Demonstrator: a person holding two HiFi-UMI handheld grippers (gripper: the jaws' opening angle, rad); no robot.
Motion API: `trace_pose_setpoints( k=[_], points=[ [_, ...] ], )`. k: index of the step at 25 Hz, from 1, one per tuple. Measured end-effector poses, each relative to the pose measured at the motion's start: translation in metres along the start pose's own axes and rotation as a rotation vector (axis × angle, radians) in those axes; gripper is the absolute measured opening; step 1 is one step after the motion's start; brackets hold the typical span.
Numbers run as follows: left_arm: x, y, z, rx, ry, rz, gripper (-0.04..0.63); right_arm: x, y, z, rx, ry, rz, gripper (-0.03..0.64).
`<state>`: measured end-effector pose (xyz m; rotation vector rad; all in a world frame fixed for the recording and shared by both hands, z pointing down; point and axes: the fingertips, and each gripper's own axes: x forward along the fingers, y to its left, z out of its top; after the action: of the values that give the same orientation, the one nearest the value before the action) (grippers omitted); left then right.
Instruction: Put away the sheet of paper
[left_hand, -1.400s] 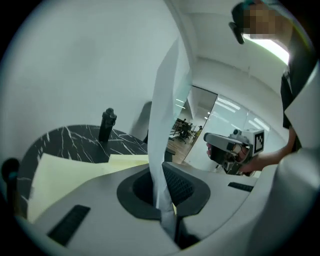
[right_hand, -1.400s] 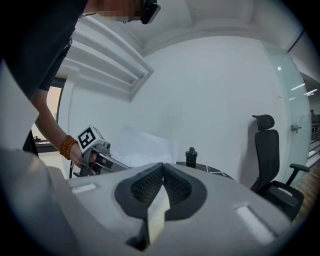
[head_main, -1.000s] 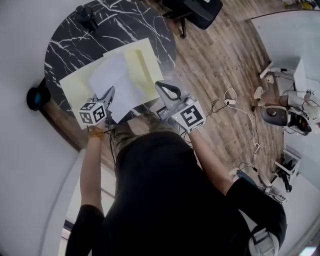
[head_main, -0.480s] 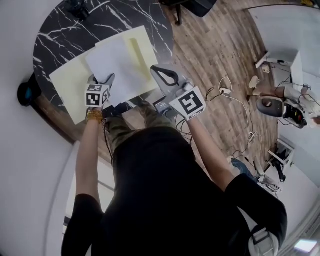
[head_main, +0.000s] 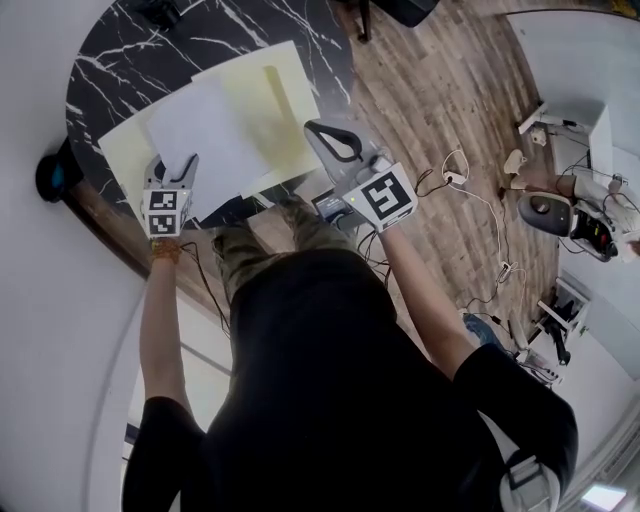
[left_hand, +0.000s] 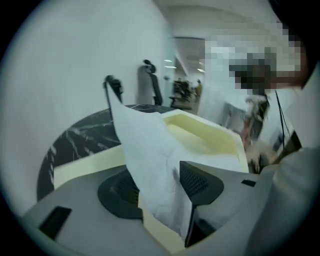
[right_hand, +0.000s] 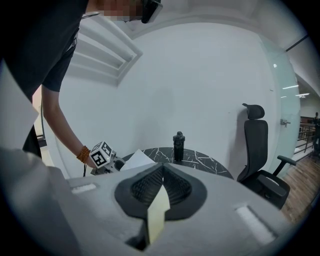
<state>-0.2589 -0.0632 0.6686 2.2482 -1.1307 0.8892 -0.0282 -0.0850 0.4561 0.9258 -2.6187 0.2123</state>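
As a person works to file a sheet of paper (head_main: 205, 135) on a round black marble counter (head_main: 120, 60), the left gripper (left_hand: 160, 185) stands spread, its jaws having just been opening, with the sheet's near corner apparently loose between them. The white sheet lies on an open pale-yellow folder (head_main: 280, 90), reaching from that gripper toward 1 o'clock in the head view, its long axis running roughly 11 to 5. At the sheet's 4 o'clock the right gripper (right_hand: 161, 187) is pressed together on the folder's edge, and so looks the better placed to swing the cover over. A dark bottle (right_hand: 178, 146) stands at the counter's far side, well apart; an office chair (right_hand: 257, 145) and floor cables (head_main: 505, 270) sit away from the work.
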Motion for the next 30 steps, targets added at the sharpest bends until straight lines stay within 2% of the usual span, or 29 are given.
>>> trace_pose_setpoints(
  k=[2,3,7,8,9,11,13,15,17,22,26,30],
  points=[
    [-0.003,0.017,-0.006,-0.247,-0.04,-0.009,0.246,0.004,0.003,0.002,-0.002,-0.006,0.013,-0.002],
    [-0.004,0.022,-0.011,-0.29,-0.032,-0.011,0.255,0.005,0.004,0.002,-0.003,-0.008,0.019,-0.002],
    [-0.012,0.038,-0.026,-0.174,0.036,0.054,0.253,0.01,0.01,0.004,0.001,-0.013,0.038,-0.002],
    [-0.016,0.042,-0.027,-0.121,0.044,0.08,0.253,0.011,0.011,0.003,0.0,-0.01,0.041,-0.002],
    [-0.02,0.041,-0.027,-0.034,0.055,0.1,0.253,0.012,0.012,0.003,-0.001,-0.008,0.044,-0.002],
    [-0.019,0.028,-0.027,0.218,0.089,0.094,0.253,0.013,0.014,0.001,-0.002,-0.004,0.049,-0.002],
    [-0.004,0.006,-0.033,0.446,0.125,0.033,0.253,0.013,0.015,-0.001,-0.002,0.004,0.055,-0.002],
    [0.016,-0.01,-0.035,0.574,0.149,-0.035,0.253,0.013,0.017,-0.005,-0.004,0.021,0.063,-0.002],
    [0.037,-0.018,-0.033,0.619,0.162,-0.079,0.253,0.013,0.019,-0.009,-0.004,0.032,0.072,-0.002],
    [0.078,-0.042,-0.029,0.588,0.187,-0.168,0.253,0.008,0.021,-0.016,-0.003,0.046,0.059,-0.002],
    [0.094,-0.052,-0.018,0.425,0.188,-0.21,0.252,0.002,0.008,-0.018,0.003,0.06,0.007,-0.002],
    [0.102,-0.061,-0.013,0.429,0.199,-0.215,0.252,-0.001,0.003,-0.02,-0.004,0.065,-0.002,-0.002]
  ],
)
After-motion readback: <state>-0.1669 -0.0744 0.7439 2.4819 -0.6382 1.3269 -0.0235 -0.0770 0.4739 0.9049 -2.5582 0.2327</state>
